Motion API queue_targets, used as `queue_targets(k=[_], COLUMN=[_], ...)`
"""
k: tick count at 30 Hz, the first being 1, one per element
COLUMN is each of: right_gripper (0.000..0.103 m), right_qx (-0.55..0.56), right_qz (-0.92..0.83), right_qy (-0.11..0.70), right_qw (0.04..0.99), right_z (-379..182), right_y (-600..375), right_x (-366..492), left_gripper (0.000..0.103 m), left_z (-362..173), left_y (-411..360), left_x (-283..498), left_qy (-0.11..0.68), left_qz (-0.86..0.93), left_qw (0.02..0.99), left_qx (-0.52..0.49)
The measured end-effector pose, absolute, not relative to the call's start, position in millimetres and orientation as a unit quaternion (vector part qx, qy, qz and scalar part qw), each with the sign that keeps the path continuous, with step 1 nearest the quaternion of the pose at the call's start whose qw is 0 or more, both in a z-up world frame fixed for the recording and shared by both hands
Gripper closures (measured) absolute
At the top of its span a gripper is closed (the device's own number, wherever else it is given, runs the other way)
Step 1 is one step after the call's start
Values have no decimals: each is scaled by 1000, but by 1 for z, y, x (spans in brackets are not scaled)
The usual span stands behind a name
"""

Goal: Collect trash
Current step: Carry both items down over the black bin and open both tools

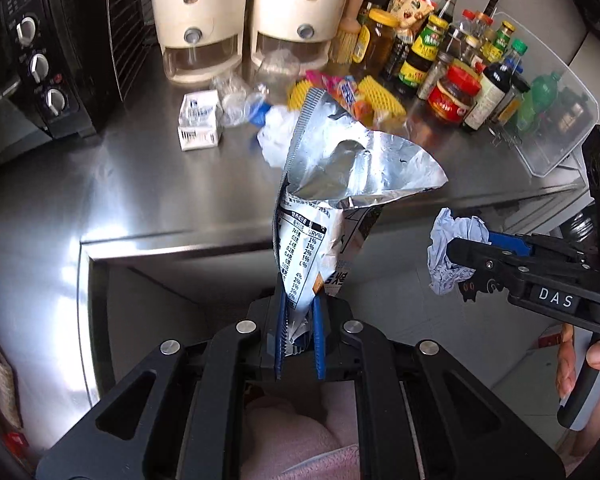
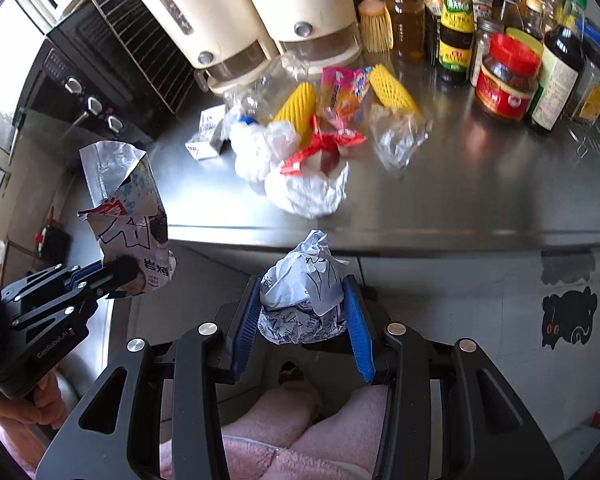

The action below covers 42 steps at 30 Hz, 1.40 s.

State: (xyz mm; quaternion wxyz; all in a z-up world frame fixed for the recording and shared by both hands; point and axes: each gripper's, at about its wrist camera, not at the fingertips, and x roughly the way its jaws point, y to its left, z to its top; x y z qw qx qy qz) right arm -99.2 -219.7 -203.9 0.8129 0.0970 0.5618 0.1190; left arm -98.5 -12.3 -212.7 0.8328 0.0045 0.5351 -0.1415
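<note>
The left gripper (image 1: 298, 340) clamps an opened foil snack bag (image 1: 324, 200); the right gripper (image 2: 304, 320) pinches a crumpled printed paper ball (image 2: 304, 292), both off the littered stainless steel counter (image 1: 140, 184).

Shiny foil, crumpled paper and brushed steel

The snack bag (image 1: 332, 208) is glossy printed film outside and bright, creased silver foil inside; the paper ball (image 2: 304, 296) is matt, printed and rough with folds. The countertop (image 1: 140, 184) is smooth brushed stainless steel with soft glare. On it lie two yellow foam nets (image 2: 296, 108) (ribbed and matt), a glossy pink wrapper (image 2: 342, 92), clear crinkled plastic (image 2: 398, 140) and a small cardboard carton (image 1: 199, 122). Glass jars (image 2: 508, 80) carry glossy plastic lids. The blue gripper pads (image 2: 358, 332) are ridged plastic in matt black frames.
</note>
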Motion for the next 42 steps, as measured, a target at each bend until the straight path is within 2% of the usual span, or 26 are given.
queue_targets(k=[10, 16, 25, 31, 33, 34, 35, 37, 39, 42], right_gripper=[61, 61, 61, 58, 52, 45, 42, 34, 31, 23], right_qx=[70, 103, 115, 131, 139, 141, 138, 131, 125, 121], right_qz=[115, 103, 82, 72, 71, 69, 63, 60, 57, 52], right_qy=[590, 633, 664, 674, 675, 675, 673, 669, 666, 658], right_qw=[796, 761, 735, 723, 721, 721, 724, 729, 734, 741], right_z=[-329, -403, -484, -504, -503, -501, -499, -492, -486, -467], right_y=[-217, -218, -210, -212, -211, -213, -214, -214, -213, -220], right_x=[-130, -121, -94, -76, -71, -72, -70, -68, -68, -69], left_gripper=[93, 93, 93, 91, 83, 70, 61, 53, 51, 38], left_z=[-356, -436, -512, -531, -529, -528, -526, -520, -512, -498], left_y=[-20, -25, -34, -40, -43, -43, -44, -44, -40, -34], left_x=[-125, -114, -95, -79, -76, -76, -74, -71, -70, -70], left_qy=[613, 653, 683, 697, 695, 692, 688, 684, 682, 675], left_qz=[-134, -137, -129, -130, -132, -130, -126, -117, -114, -109], left_qw=[779, 744, 718, 704, 706, 710, 714, 720, 722, 729], left_qx=[-25, -30, -38, -40, -32, -27, -23, -21, -27, -27])
